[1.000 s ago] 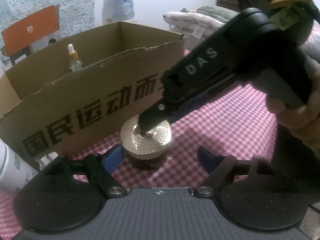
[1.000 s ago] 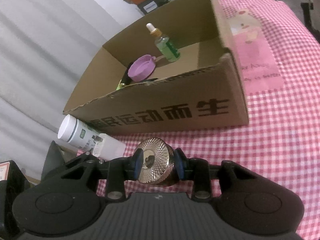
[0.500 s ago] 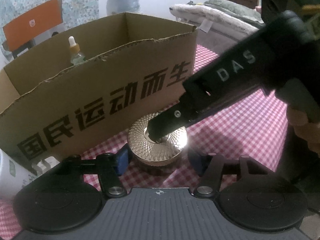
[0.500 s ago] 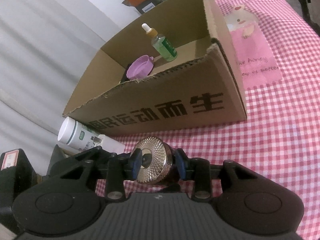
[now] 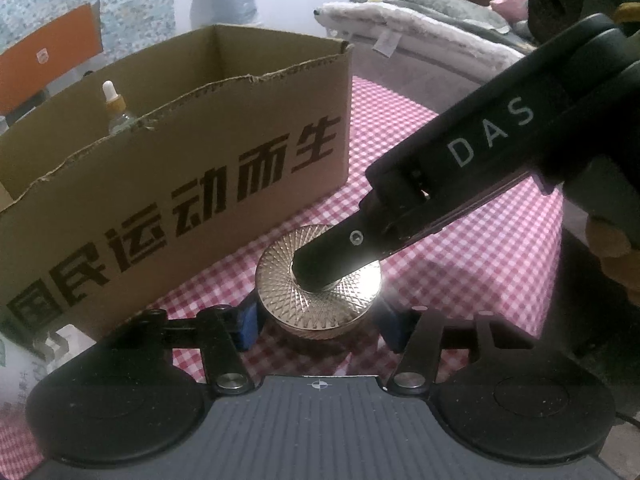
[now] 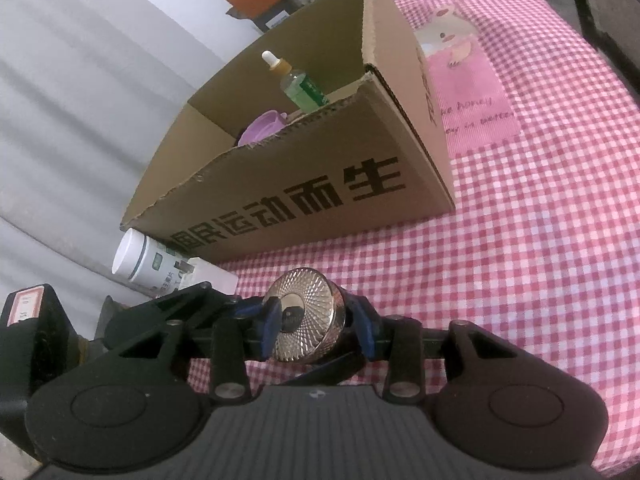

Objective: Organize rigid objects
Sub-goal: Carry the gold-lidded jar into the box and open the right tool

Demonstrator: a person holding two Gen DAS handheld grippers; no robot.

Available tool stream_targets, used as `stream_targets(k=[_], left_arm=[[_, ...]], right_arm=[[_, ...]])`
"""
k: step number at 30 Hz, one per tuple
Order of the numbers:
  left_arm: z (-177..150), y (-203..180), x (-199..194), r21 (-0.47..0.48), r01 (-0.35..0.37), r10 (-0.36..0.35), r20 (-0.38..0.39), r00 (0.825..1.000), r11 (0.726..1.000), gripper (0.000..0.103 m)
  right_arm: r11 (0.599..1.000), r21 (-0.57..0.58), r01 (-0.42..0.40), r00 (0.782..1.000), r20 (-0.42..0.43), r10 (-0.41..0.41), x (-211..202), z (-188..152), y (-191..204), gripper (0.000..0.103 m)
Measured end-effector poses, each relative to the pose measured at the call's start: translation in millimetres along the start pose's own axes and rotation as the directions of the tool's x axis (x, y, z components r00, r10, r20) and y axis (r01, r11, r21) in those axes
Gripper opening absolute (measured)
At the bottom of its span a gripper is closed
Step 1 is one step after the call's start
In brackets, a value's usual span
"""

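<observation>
Left wrist: round faceted gold jar lid (image 5: 316, 300), corrugated cardboard box (image 5: 180, 176).

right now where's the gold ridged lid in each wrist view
Left wrist: gold ridged lid low centre, between this gripper's blue pads, the other gripper's finger lying across its top.
Right wrist: lid low centre, between this gripper's blue pads.
Shared landmark: cardboard box with black printed characters, just behind the lid.

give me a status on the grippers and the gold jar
left gripper closing round the jar, not yet pressing. right gripper opening, jar inside it too. jar upright on the cloth before the box. nothing else in the way.
</observation>
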State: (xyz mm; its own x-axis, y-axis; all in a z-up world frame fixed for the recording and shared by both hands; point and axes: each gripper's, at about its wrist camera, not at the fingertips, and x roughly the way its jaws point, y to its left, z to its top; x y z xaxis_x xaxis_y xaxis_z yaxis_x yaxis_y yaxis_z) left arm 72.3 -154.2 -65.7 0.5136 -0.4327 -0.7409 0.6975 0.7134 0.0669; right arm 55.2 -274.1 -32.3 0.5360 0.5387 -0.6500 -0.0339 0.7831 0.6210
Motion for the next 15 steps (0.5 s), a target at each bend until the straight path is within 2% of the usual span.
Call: stream_targets(k=[9,15], left_arm=[[-0.1,2.9,-1.5,-0.029,0.003,-0.003,0.001,1.0,1.0,0.055],[2.7,-2.5,-21.8,-0.037,-0.001,0.003,0.036,0.999,0.999,0.055]], right_arm=[[1.0,-0.002,-0.001,1.0,0.02,0.001,2.0,-5.8,0.8,0.047],[1.0,-0.021,0.004,0.999,0.041,-0.003,-12.5,-9.6,12.2,0.047]])
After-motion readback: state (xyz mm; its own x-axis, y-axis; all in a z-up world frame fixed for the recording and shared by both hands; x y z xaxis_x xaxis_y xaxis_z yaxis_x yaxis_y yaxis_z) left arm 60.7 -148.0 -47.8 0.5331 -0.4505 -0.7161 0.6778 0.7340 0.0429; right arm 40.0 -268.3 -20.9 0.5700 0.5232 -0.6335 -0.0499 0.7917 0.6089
